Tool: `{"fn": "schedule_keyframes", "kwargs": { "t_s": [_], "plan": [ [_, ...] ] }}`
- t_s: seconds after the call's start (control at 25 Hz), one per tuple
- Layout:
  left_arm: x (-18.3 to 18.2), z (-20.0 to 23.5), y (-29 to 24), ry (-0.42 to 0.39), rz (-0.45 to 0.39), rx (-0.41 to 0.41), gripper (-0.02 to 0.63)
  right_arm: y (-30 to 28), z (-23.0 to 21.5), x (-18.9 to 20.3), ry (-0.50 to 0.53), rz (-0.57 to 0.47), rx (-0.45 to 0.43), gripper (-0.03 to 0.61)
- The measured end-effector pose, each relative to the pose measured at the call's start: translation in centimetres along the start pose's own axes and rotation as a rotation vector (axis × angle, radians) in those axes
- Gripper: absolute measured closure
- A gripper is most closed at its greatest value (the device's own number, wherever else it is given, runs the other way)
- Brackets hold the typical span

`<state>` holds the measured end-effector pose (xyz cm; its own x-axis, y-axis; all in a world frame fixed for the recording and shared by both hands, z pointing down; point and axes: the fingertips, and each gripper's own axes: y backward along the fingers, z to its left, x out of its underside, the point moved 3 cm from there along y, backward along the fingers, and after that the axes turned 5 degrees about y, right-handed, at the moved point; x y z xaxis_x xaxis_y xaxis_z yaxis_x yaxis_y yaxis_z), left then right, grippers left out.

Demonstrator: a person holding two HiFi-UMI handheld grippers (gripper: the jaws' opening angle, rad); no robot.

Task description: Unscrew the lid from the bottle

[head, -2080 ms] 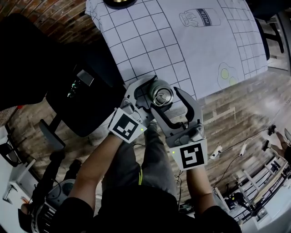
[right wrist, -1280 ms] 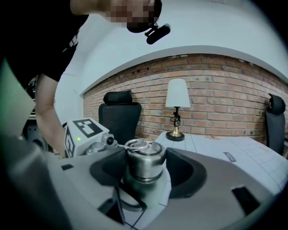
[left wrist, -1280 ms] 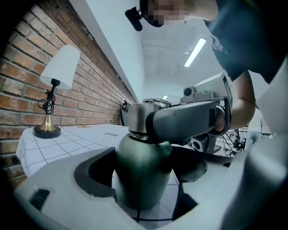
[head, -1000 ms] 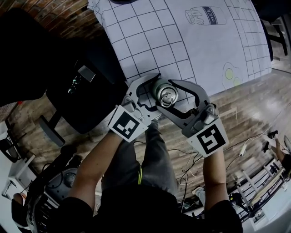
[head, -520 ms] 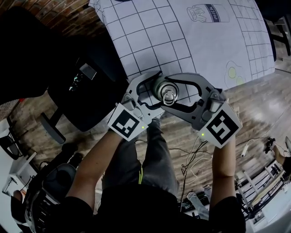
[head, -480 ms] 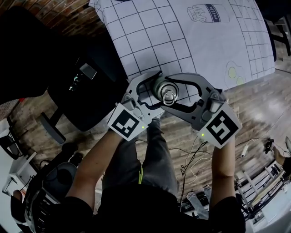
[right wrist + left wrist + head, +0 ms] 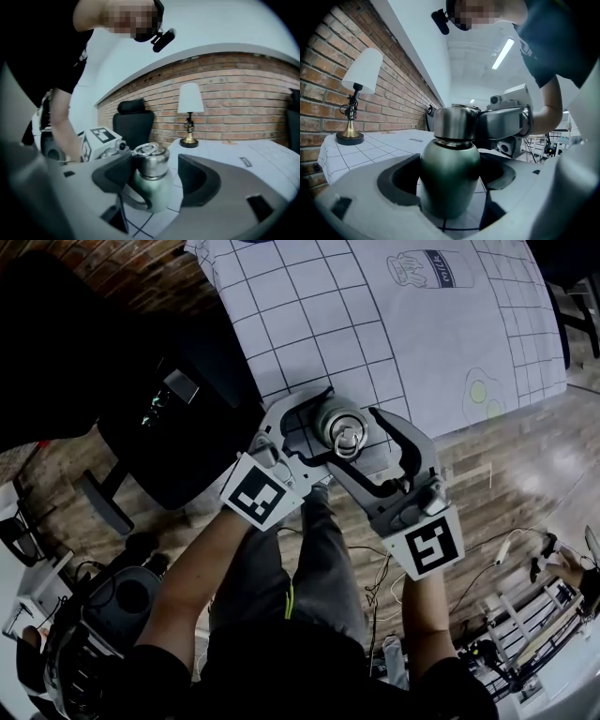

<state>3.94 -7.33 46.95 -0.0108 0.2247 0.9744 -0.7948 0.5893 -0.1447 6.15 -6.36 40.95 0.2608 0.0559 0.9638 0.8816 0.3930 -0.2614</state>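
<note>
Grey left claw (image 7: 450,187): clamped on the green bottle (image 7: 450,164), upright at the near edge of the surface (image 7: 422,343).
Steel lid (image 7: 151,161): on the neck, not off yet.
Right claw (image 7: 157,174): jaws around the lid, just been opening, not squeezing.
Remaining: likely regrip, more turns.
Room: checked cloth, lamp (image 7: 358,93) at far edge, brick wall (image 7: 323,56).

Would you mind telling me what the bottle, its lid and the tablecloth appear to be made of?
Bottle: probably metal under a matte green coating; dull, even sheen. Lid: bare brushed steel, it seems; silvery with blurred reflections. Tablecloth: white cloth or perhaps vinyl, printed with a grid; it drapes at its edges.
</note>
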Motion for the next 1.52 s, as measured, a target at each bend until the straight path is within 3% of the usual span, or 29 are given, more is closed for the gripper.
{"fn": "schedule_keyframes", "kwargs": {
  "t_s": [0.08, 0.16, 0.36, 0.52, 0.68, 0.96, 1.28, 1.4, 1.52],
  "plan": [
    [0.0, 0.0, 0.0, 0.001, 0.001, -0.002, 0.233, 0.0, 0.0, 0.0, -0.056, -0.037, 0.166, 0.288],
    [0.1, 0.0, 0.0, 0.005, 0.004, -0.005, 0.233, -0.3, 0.4, 0.1, -0.083, -0.047, 0.257, 0.288],
    [0.1, -0.1, -0.1, 0.005, 0.004, -0.008, 0.233, -1.5, 0.6, -0.1, -0.062, -0.039, 0.348, 0.288],
    [0.0, -0.1, -0.1, 0.007, -0.001, -0.008, 0.233, -1.5, 0.4, 0.0, -0.054, -0.026, 0.347, 0.313],
    [0.1, 0.0, 0.0, 0.011, -0.002, -0.005, 0.233, -1.6, 0.4, 0.2, -0.034, -0.003, 0.235, 0.314],
    [0.1, 0.0, -0.1, 0.015, -0.004, -0.002, 0.233, -1.6, 0.3, 0.4, 0.065, 0.043, -0.122, 0.314],
    [0.1, 0.0, 0.0, 0.018, -0.002, -0.001, 0.233, -2.1, 0.3, -0.1, 0.164, 0.062, -0.432, 0.314],
    [0.1, 0.0, 0.0, 0.015, 0.0, -0.001, 0.233, -2.2, 0.3, -0.3, 0.177, 0.079, -0.494, 0.314],
    [0.1, 0.0, 0.0, 0.011, -0.002, 0.001, 0.233, -2.2, 0.3, -0.3, 0.176, 0.074, -0.486, 0.314]
  ]
}}
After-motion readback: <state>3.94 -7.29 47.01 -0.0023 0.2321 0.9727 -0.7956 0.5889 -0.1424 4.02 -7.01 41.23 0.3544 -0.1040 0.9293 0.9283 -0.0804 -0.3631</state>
